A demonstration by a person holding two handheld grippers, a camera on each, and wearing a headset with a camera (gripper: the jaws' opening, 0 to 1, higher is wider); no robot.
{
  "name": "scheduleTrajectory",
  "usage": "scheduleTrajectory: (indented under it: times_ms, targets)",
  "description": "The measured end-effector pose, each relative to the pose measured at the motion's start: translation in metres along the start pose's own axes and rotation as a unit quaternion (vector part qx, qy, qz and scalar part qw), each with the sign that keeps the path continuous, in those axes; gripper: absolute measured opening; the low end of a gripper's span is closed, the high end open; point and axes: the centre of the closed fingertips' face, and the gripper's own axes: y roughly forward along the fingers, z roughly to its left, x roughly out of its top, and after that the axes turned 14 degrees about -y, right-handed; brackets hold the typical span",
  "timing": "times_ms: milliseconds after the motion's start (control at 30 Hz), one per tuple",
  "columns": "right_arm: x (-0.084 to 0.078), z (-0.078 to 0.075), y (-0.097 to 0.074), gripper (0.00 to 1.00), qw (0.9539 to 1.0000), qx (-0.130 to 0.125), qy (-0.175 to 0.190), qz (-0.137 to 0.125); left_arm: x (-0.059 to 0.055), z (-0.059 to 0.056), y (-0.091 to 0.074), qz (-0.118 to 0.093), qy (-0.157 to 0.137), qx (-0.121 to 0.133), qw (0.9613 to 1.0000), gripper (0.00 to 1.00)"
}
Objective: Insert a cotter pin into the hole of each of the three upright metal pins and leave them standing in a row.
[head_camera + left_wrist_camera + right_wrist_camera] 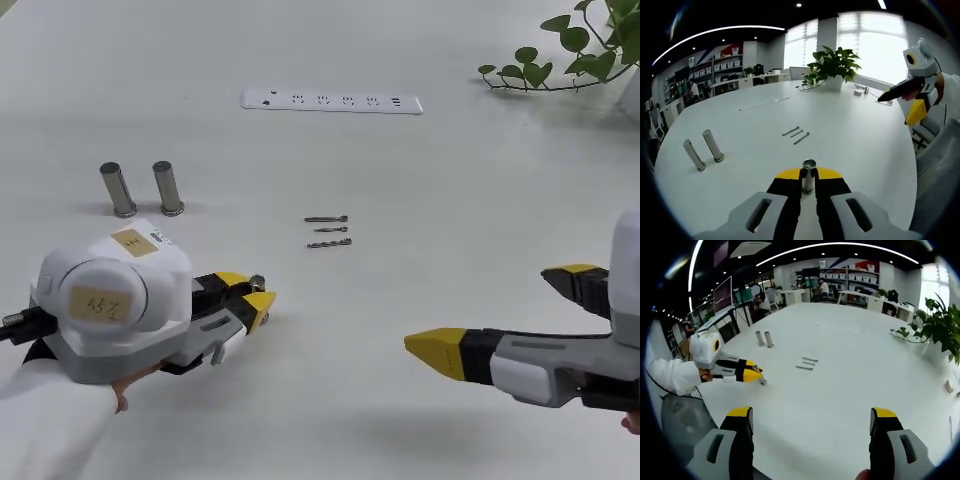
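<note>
Metal pins numbered three on the white table (pixel 450 180). Two pins (pixel 118 190) (pixel 167 188) stood upright side by side at the far left, near each other but apart. A third pin (pixel 808 176) was pinched between the yellow tips of the left gripper (pixel 248 290), its open top end showing in the left gripper view.

Three cotter pins (pixel 328 231) lay in a close parallel stack at mid-table, well apart from the standing pair and from both grippers. None was in a metal pin.

One white power strip (pixel 331 101) lay flat at the far side, and one leafy plant (pixel 575 50) sat at the far right corner.

The left gripper was held low at the near left, jaws pointing right toward the cotter pins, with a white sleeve (pixel 45 420) behind it. The right gripper (pixel 490 312) was held at the near right, pointing left, its jaws spread wide with nothing between them.

Two yellow paper tags (pixel 100 303) (pixel 133 241) were stuck to the left gripper's white body; their writing was too blurred to read.
</note>
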Motion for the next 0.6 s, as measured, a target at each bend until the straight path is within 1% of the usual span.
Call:
scheduleTrajectory:
  times_ms: [67, 100, 133, 300, 400, 500, 600]
  targets:
    - [0.000, 0.000, -0.001, 0.96, 1.0000, -0.001, 0.000, -0.002, 0.000, 0.000, 0.000, -0.001, -0.003, 0.001, 1.0000, 0.06]
    - [0.001, 0.000, -0.001, 0.96, 1.0000, -0.002, 0.001, -0.004, 0.000, 0.001, 0.000, 0.000, -0.013, 0.001, 0.9999, 0.06]
    - [0.002, -0.001, -0.001, 0.96, 1.0000, -0.004, 0.001, -0.005, 0.000, 0.001, 0.000, 0.000, -0.015, 0.001, 0.9999, 0.06]
    - [0.002, 0.000, -0.002, 0.98, 1.0000, -0.006, -0.003, -0.006, -0.002, 0.000, -0.002, 0.008, -0.016, -0.003, 0.9998, 0.09]
    - [0.003, 0.001, -0.003, 0.98, 1.0000, -0.007, -0.002, -0.007, -0.006, 0.000, -0.005, 0.018, -0.009, -0.002, 0.9998, 0.16]
    - [0.003, 0.002, -0.004, 0.98, 0.9999, -0.006, -0.003, -0.007, -0.013, -0.003, -0.008, 0.033, -0.015, -0.009, 0.9993, 0.24]
    - [0.002, 0.004, -0.004, 0.98, 1.0000, -0.005, -0.003, -0.006, -0.009, -0.009, -0.013, 0.024, -0.018, -0.023, 0.9993, 0.33]
